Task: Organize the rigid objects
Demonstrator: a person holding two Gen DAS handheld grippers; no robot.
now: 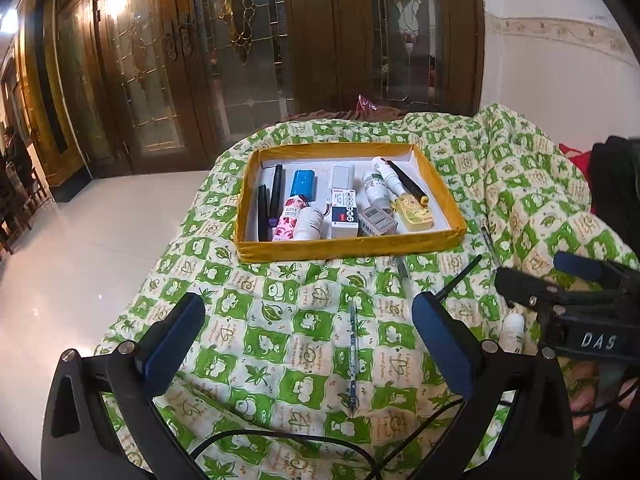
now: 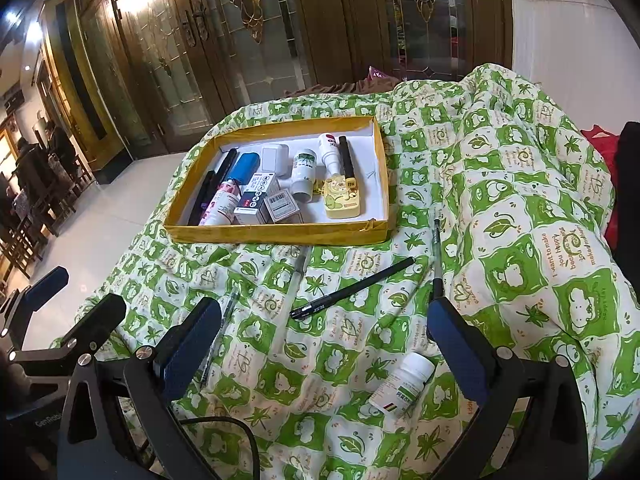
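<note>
Both grippers hover low over the near edge of a green-and-white patterned quilt [image 2: 500,184], side by side. Left gripper [image 1: 308,344]: jaws spread wide, nothing between the pads; a blue-printed pen [image 1: 353,360] lies on the quilt in the gap below, pointing toward the tray. Right gripper [image 2: 324,344]: jaws likewise released and empty. A small white pill bottle [image 2: 404,386] lies on its side just beside the right finger, cap toward the tray. A black pen [image 2: 352,288] lies diagonally ahead of the right gripper, a clear pen [image 2: 298,276] beside it to the left, another thin pen [image 2: 437,240] near the tray's near right corner. Yellow-walled tray [image 2: 276,234] sits toward the far edge of the quilt, already crowded: black pens along its left wall, blue cylinder [image 2: 244,166], pink rose-print tube [image 1: 289,220], small boxes in the middle, white bottles, a yellow cartoon case [image 2: 342,200] toward the right. Wooden glazed doors [image 1: 240,40] behind; pale tiled floor to the left.
</note>
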